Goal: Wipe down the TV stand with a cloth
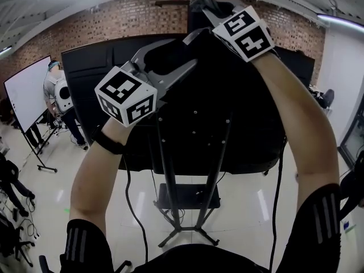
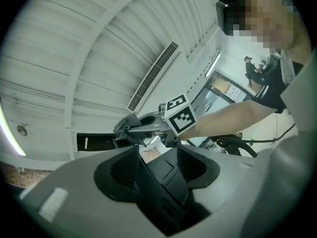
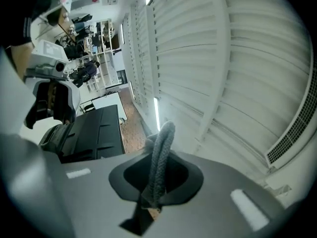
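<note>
Both grippers are raised high in front of a large black TV [image 1: 250, 124] on its black stand [image 1: 169, 181], seen from behind. My right gripper [image 1: 208, 11] is shut on a dark grey cloth [image 1: 203, 2] near the TV's top edge; in the right gripper view the cloth [image 3: 159, 155] stands pinched between the jaws of that gripper [image 3: 155, 178]. My left gripper [image 1: 170, 58] is open and holds nothing, just left of and below the right one. The left gripper view looks past its spread jaws [image 2: 158, 157] up at the ceiling, the right gripper's marker cube [image 2: 179, 115] and the cloth [image 2: 126, 126].
The stand has a low shelf [image 1: 187, 196] and splayed feet on a glossy floor, with cables [image 1: 132, 209] hanging down it. A whiteboard [image 1: 25, 92] on wheels and a person [image 1: 56, 92] are at the left. A brick wall [image 1: 114, 21] lies behind.
</note>
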A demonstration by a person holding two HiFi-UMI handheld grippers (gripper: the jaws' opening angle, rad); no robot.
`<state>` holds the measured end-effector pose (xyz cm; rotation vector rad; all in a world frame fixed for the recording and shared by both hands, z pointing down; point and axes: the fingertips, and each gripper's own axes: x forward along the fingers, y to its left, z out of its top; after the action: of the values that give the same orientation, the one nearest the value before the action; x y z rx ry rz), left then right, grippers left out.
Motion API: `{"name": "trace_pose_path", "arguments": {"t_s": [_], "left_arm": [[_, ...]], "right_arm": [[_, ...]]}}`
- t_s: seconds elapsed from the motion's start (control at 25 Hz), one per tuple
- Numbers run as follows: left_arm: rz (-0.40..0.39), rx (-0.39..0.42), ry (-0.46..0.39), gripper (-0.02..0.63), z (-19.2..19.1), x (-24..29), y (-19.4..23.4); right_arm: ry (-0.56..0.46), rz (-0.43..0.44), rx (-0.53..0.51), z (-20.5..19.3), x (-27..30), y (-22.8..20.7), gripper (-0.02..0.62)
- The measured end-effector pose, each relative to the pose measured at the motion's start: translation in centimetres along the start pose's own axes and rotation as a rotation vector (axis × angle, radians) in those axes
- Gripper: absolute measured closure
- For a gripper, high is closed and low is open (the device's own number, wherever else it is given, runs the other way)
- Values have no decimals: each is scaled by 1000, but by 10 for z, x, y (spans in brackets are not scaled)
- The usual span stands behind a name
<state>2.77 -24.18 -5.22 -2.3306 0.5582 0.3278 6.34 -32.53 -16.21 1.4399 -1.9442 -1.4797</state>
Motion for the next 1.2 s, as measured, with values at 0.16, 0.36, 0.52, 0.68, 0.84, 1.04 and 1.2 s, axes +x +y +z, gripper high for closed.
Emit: {"name": "trace_pose_path", "arguments": {"t_s": [0.16,0.36,0.52,0.68,0.84,1.04,1.2], "left_arm": [[2,0,23,345,-8,-2,-1],[2,-16,44,345,-24,-12,-8],[4,-48,45,345,-37,-21,-16],[-8,-59,55,345,-51,-27,-30],[-13,-80,66,345,-69,-33,-44],[-3,-126,66,345,-82,-41,-50],[3,-133,76,345,-91,-46,-56]], "right_arm": [[57,11,-77,-5,12,6,568],[100,46,-133,-21,12,34,568],[114,64,-172,-31,7,53,568],[130,77,-212,-35,1,67,568],[144,120,-254,-47,-7,90,568],[172,158,-343,-61,-16,121,568],[198,195,-415,-75,-25,147,568]]}}
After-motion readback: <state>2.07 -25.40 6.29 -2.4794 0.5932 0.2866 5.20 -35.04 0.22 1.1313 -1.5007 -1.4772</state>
